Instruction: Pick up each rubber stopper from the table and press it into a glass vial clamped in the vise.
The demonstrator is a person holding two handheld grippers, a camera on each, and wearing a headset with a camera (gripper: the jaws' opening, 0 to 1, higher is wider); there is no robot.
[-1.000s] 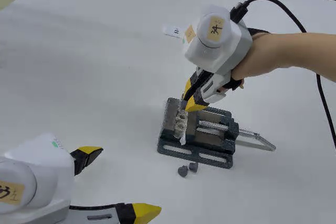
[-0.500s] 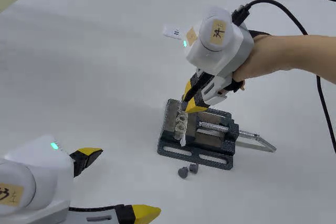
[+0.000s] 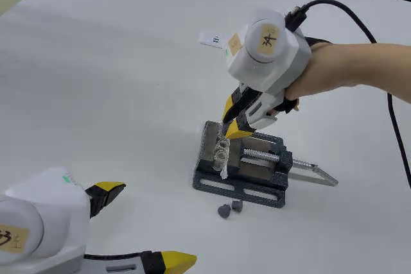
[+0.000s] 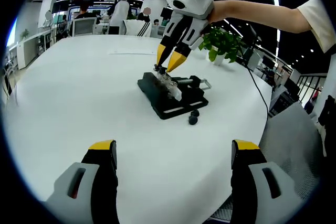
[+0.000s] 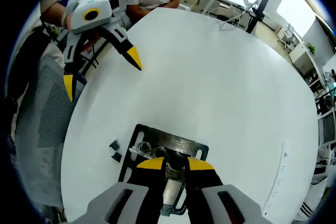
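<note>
Over the workbench now, the right gripper (image 3: 230,125), gripped in a person's hand (image 3: 316,72) with a black cable (image 3: 334,3) trailing off its back, is tilted down over the dark grey metal vise (image 3: 212,181) in the middle of the white round table (image 3: 96,81). Its yellow tips sit right at the top of the row of clear glass vials (image 3: 220,152) clamped upright between the vise's plates. From the right gripper view, the right gripper (image 5: 176,164) has its jaws drawn close with just a narrow slot between them, directly over the vise (image 5: 173,141); whether a stopper is pinched in there cannot be told. The vials (image 5: 142,148) show as small rings just left of those tips. The two small dark grey rubber stoppers (image 3: 229,208) lie loose on the table just in front of the vise base, side by side and almost touching. The left gripper (image 3: 142,224) hangs low and near the person, well apart from the vise, jaws spread wide with nothing between them. Its own view looks across the table at the vise (image 4: 157,96), the vials (image 4: 170,84), the stoppers (image 4: 193,117) and the right gripper (image 4: 167,65) above them. A white paper slip (image 3: 209,38) lies on the table beyond the vise
</note>
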